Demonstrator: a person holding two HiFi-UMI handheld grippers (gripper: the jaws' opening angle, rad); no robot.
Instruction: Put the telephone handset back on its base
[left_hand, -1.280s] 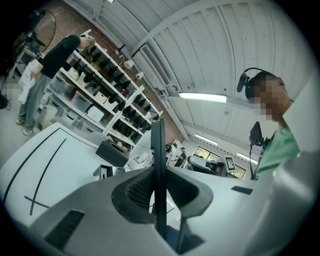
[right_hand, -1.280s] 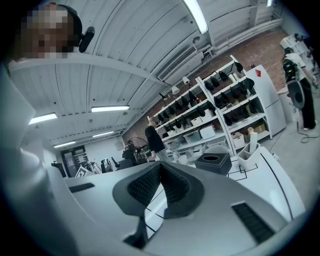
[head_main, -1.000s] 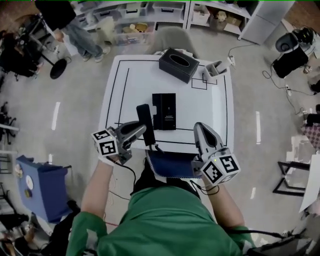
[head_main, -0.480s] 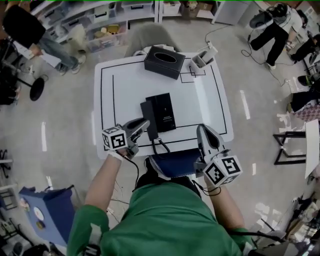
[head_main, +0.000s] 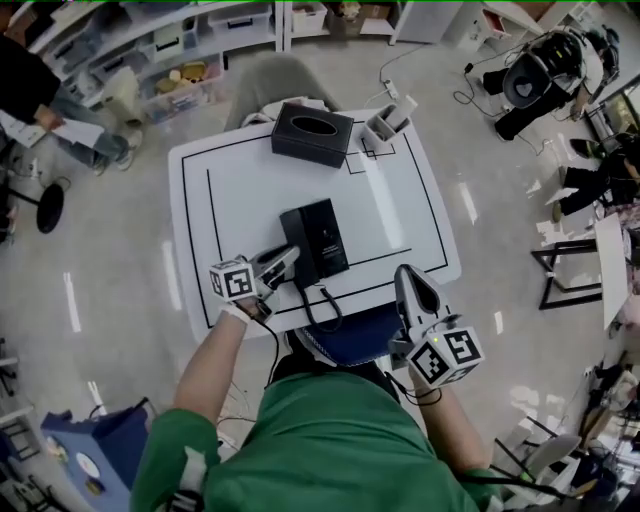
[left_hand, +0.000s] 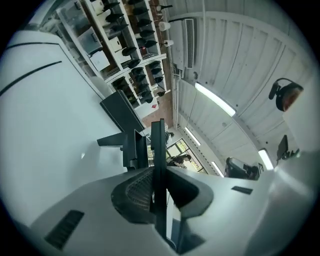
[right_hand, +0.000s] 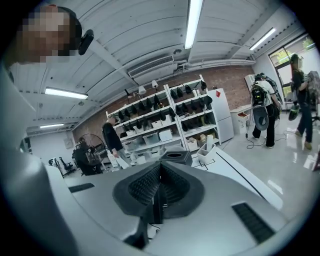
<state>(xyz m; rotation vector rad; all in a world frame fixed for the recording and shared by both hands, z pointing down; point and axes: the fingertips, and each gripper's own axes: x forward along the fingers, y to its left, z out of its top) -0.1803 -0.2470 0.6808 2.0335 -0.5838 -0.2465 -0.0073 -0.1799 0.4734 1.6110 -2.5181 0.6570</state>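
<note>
The black telephone base (head_main: 328, 238) lies near the front of the white table (head_main: 230, 200). The black handset (head_main: 293, 240) lies along the base's left side, with my left gripper (head_main: 288, 260) shut on its near end. Whether the handset rests in the cradle I cannot tell. In the left gripper view the handset (left_hand: 158, 142) stands as a thin dark slab clamped between the pads of the left gripper (left_hand: 152, 172). A curly cord (head_main: 322, 305) hangs from the phone over the table's front edge. My right gripper (head_main: 415, 288) hovers at the table's front right, shut and holding nothing; its shut jaws (right_hand: 158, 186) point across the table.
A black tissue box (head_main: 312, 134) and a white holder (head_main: 386, 124) stand at the table's far edge. A grey chair (head_main: 275, 80) stands behind the table. Shelves and a person (head_main: 30, 95) are at the far left, and bags (head_main: 530, 85) lie on the floor at the right.
My left gripper has brought the handset down and in from the base's left front, so that it now lies against the base's left side. The right gripper has hardly moved.
</note>
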